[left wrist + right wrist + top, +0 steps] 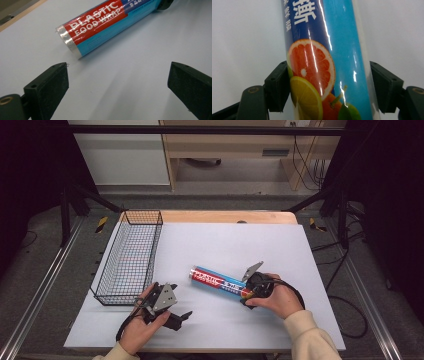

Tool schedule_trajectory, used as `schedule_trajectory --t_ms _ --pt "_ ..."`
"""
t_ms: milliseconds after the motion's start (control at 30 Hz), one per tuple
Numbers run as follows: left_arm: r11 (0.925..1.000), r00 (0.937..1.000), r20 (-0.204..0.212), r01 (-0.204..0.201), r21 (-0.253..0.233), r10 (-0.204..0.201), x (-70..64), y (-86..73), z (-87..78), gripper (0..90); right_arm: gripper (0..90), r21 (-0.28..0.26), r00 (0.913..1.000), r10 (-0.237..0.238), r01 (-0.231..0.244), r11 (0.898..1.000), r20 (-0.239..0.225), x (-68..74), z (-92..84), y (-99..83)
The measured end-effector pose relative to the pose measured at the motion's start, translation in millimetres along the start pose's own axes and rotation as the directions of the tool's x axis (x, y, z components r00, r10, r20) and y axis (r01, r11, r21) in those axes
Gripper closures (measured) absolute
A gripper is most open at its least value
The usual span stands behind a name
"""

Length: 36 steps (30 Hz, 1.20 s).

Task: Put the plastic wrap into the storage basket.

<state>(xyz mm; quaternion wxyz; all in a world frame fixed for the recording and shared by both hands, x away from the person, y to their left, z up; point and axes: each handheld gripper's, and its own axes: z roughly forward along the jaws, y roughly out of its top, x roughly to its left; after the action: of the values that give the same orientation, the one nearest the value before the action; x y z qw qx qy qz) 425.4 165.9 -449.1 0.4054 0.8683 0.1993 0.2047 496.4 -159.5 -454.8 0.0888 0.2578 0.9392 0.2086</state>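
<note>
A roll of plastic food wrap (215,281), blue and red with fruit pictures, lies slantwise on the white table top (235,240). My right gripper (246,295) is shut on the roll's near right end. In the right gripper view both pads (278,82) press the sides of the roll (324,50). My left gripper (182,316) rests near the table's front left, held by a hand, jaws wide and empty. In the left gripper view the open left gripper (117,75) faces the roll's red end (100,20) from a short distance.
A black wire basket (142,211), empty, stands along the table's left edge, just beyond my left hand. Cables trail from both grippers. A wooden strip (225,216) borders the table's far edge, with floor and shelving behind.
</note>
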Motion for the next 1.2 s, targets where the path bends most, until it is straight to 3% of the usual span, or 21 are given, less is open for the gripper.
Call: schedule_trajectory --t_ms 200,300,367,400,433,467,500,567,667,733,767,800,833,900,933,967,1000,1033,1100,1167,1200 --pt "1.0 0.9999 0.01 -0.009 0.004 0.009 1.3 3.4 -1.3 3.8 29.6 -0.004 0.9985 -0.044 0.044 0.999 0.031 4.2 -1.5 -0.1" --pt "0.9989 0.9988 0.014 -0.047 0.007 0.047 4.3 11.1 -3.6 3.7 30.0 -0.013 0.9946 -0.072 0.073 0.997 0.074 7.8 -4.9 -0.4" --pt "0.9956 0.9952 0.026 -0.094 0.006 0.094 10.8 24.9 -3.1 3.7 30.1 -0.033 0.9943 -0.07 0.073 0.997 0.08 6.5 -10.3 -0.1" --pt "0.9956 0.9952 0.026 -0.094 0.006 0.094 10.8 24.9 -3.1 3.7 30.1 -0.045 0.994 -0.076 0.08 0.996 0.079 5.4 -14.4 1.1" --pt "0.989 0.989 0.017 -0.147 0.014 0.147 15.7 36.6 -1.6 3.8 30.1 -0.049 0.9931 -0.081 0.086 0.995 0.085 5.2 -19.2 3.1" --pt "0.989 0.989 0.017 -0.147 0.014 0.147 15.7 36.6 -1.6 3.7 30.1 -0.049 0.9931 -0.081 0.086 0.995 0.085 5.2 -19.2 3.1" --pt "0.9832 0.9836 0.008 -0.18 0.028 0.18 19.7 45.0 -0.9 3.7 30.1 -0.046 0.9914 -0.094 0.098 0.994 0.091 4.5 -25.0 5.7" --pt "0.9791 0.9794 0.003 -0.202 0.023 0.202 24.9 57.7 -1.3 3.9 30.1 -0.036 0.9873 -0.117 0.122 0.992 0.107 4.4 -38.2 12.5" --pt "0.9645 0.9646 0.015 -0.264 0.015 0.263 31.8 79.7 -3.3 3.8 30.1 -0.02 0.9785 -0.164 0.168 0.986 0.125 3.1 -54.0 21.2" --pt "0.9479 0.9481 0.023 -0.318 0.022 0.317 35.4 92.1 -3.0 3.9 30.1 -0.015 0.9705 -0.202 0.206 0.978 0.131 2.2 -63.2 27.2" --pt "0.9356 0.9359 0.018 -0.352 0.024 0.352 37.0 99.2 -2.0 4.0 30.1 -0.009 0.9648 -0.226 0.229 0.973 0.135 1.6 -66.6 29.8" --pt "0.9199 0.9206 0.026 -0.39 0.038 0.39 39.0 108.2 0.6 4.8 30.0 0.01 0.9529 -0.266 0.267 0.964 0.146 2.1 -75.7 39.0" --pt "0.9199 0.9206 0.026 -0.39 0.038 0.39 39.0 108.2 0.6 4.9 30.0 0.01 0.9529 -0.266 0.267 0.964 0.146 2.1 -75.7 39.0" --pt "0.9069 0.9091 0.032 -0.417 0.063 0.415 41.1 116.3 5.4 5.2 30.1 0.01 0.9499 -0.276 0.277 0.961 0.147 1.1 -81.2 46.2" --pt "0.8965 0.9001 0.032 -0.436 0.08 0.435 42.4 119.7 7.2 6.8 30.1 0.014 0.9407 -0.299 0.3 0.954 0.161 -0.7 -87.0 54.3" --pt "0.8907 0.8951 0.032 -0.446 0.09 0.445 42.9 122.3 9.7 6.8 30.1 0.014 0.9407 -0.299 0.3 0.954 0.161 -0.7 -87.0 54.3" --pt "0.8779 0.885 0.033 -0.465 0.114 0.464 43.8 125.5 12.6 6.9 30.1 0.017 0.9384 -0.304 0.306 0.952 0.164 -1.0 -89.7 58.3" --pt "0.87 0.8789 0.036 -0.476 0.128 0.476 44.3 127.8 14.9 6.9 30.1 0.019 0.933 -0.315 0.317 0.948 0.173 -0.6 -92.6 62.9" --pt "0.8574 0.87 0.032 -0.491 0.156 0.492 45.0 132.8 18.3 6.3 30.1 0.021 0.9297 -0.325 0.327 0.945 0.173 0.7 -96.5 68.8" --pt "0.849 0.8652 0.033 -0.498 0.177 0.5 45.4 136.5 21.8 6.5 30.2 0.022 0.9196 -0.354 0.355 0.935 0.171 4.9 -100.4 76.4" --pt "0.849 0.8652 0.033 -0.498 0.177 0.5 45.4 136.5 21.8 6.6 30.1 0.024 0.9182 -0.359 0.36 0.933 0.168 6.6 -101.0 78.3"
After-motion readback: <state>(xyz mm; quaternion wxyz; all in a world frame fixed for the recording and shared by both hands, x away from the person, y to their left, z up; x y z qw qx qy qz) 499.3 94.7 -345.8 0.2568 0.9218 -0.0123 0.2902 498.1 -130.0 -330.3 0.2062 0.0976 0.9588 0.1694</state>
